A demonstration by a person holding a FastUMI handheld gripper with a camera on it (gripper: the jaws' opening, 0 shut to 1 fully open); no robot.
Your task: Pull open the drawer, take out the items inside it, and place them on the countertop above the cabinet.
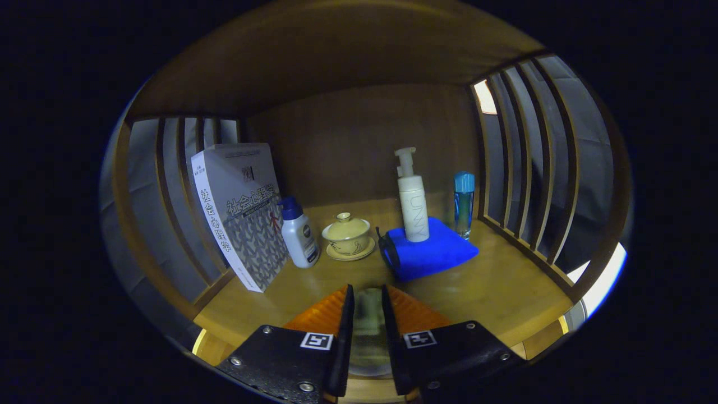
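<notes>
Here, going left to right, with the lidded cup as my landmark.

Book [238, 213]: well left of the cup, upright and leaning back on the slatted side wall [168, 185]; I judge the lean is what keeps it from toppling.

Blue-capped white bottle [298, 233]: just left of the cup, upright, touching or nearly touching the book's lower edge.

Lidded cup [346, 233]: on its saucer [350, 253] in the middle of the desk [493, 292], lid on, apart from its neighbours.

Tongs [367, 314]: I see them on the near side of the cup, fingers nearly together with a narrow gap. A pale, glassy-looking thing [367, 331] sits in that gap and both fingers appear to press it; I take it for an item from the drawer, but I cannot tell what it is.

Blue cloth [429, 249]: just right of the cup, folded flat.

Pump bottle [412, 196]: right of the cup, standing on the cloth's back part.

Blue vial [464, 203]: farther right, upright beside the cloth, near the right slats [527, 168].

Free spot: I judge the bare wood nearer than the cup suits a set-down.
</notes>
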